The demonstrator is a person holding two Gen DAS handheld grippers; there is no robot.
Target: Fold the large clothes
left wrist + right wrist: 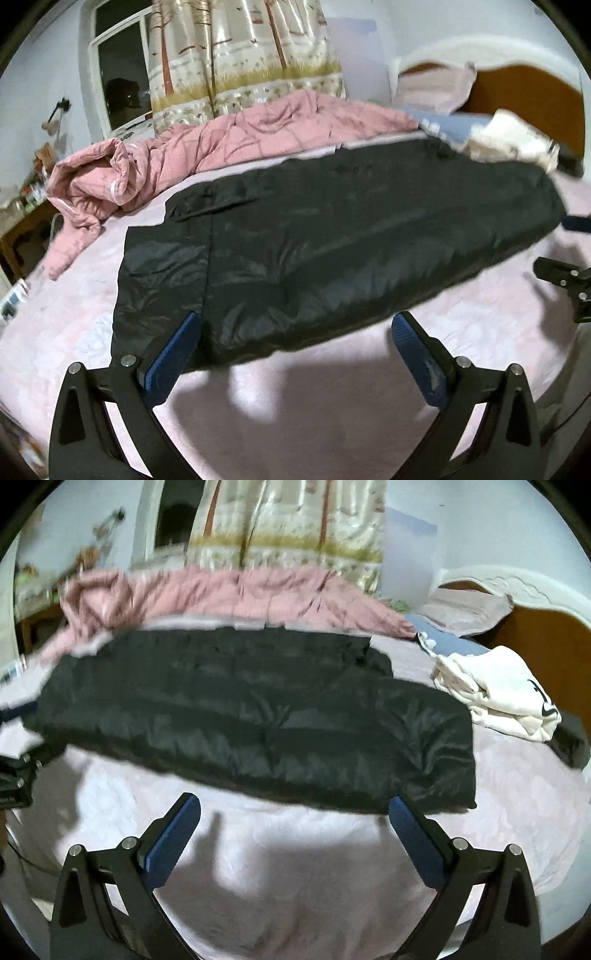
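Black jacket (332, 236) lies flat across the bed (332, 398), in front of pink quilt (229, 136). Left gripper (295, 332) & right gripper (295, 812) both wide apart, holding nothing, at jacket's near edge. White garment (502, 694) beside jacket.

Indoor artificial light from above and behind the cameras; dark night window (118, 74). Hard shadows of the tongs fall on the pale pink bed sheet (258, 867). Shiny black padded jacket (332, 236) shows soft sheen. Motion blur throughout; strong fisheye curvature, black vignette at corners.
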